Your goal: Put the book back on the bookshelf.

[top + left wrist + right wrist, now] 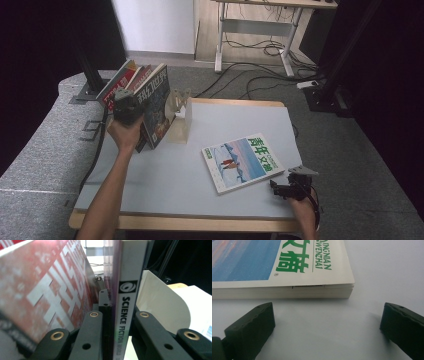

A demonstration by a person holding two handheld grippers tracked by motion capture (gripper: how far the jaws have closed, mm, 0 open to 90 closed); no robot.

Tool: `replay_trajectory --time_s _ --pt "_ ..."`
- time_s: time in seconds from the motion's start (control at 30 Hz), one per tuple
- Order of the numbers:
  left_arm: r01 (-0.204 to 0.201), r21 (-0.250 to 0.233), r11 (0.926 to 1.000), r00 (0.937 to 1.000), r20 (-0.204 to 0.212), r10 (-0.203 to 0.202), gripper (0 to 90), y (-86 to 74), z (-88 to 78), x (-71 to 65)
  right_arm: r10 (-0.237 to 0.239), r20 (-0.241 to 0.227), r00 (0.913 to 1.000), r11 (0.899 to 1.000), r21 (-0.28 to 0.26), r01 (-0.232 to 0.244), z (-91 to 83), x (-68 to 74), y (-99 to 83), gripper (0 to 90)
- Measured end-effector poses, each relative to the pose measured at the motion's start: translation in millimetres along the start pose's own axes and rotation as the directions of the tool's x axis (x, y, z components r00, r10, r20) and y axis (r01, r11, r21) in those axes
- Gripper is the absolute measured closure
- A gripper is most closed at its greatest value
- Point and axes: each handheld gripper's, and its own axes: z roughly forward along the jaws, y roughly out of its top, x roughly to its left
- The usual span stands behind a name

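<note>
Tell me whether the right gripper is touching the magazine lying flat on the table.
Apart. The right gripper view shows bare table between the open right gripper and the magazine.

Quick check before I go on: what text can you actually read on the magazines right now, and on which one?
"SCIENCE FICTION WORLD", with a swirl logo above: spine of the magazine clamped in the left gripper.
"QINGNIAN WENZHAI", beside large green Chinese characters: cover of the magazine lying flat ahead of the open right gripper.
Red magazine cover: big white characters, too blurred to read.

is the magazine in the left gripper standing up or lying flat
Standing, tilted. The left gripper is shut on the magazine, spine between its jaws; it leans left with the red magazines, beside the stand.
</note>
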Motion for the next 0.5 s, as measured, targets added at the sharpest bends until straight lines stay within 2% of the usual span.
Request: replay_trajectory --time_s 0.17,0.2,0.3,0.33,0.37,0.5 --pt "0.002 0.012 0.9999 1.0000 -0.001 -0.001 81.1 -1.1 -0.8 1.2 0.000 0.000 1.0000 1.000 0.000 0.000 0.0 0.0 0.0 0.0" --pt "-0.013 0.026 0.9996 0.9999 -0.005 0.013 80.5 -0.8 -1.7 0.3 0.000 0.000 1.0000 1.000 0.000 0.000 0.0 0.0 0.0 0.0" --pt "-0.021 0.015 0.9997 0.9998 -0.003 0.021 75.5 0.1 -5.1 -0.9 0.001 0.000 1.0000 1.000 0.000 -0.001 0.0 0.0 0.0 0.0" --pt "-0.004 -0.003 1.0000 0.9999 0.010 0.004 74.1 1.2 -10.2 -0.6 0.000 0.000 1.0000 1.000 0.000 0.000 0.0 0.0 0.0 0.0" --pt "-0.004 -0.003 1.0000 0.9999 0.010 0.004 74.0 1.2 -10.2 -0.6 0.000 0.000 1.0000 1.000 0.000 0.000 0.0 0.0 0.0 0.0" --pt "-0.028 -0.011 0.9995 0.9996 -0.006 0.028 70.9 1.8 -20.3 -2.3 0.001 0.000 1.0000 1.000 0.000 -0.001 0.0 0.1 0.0 0.0"
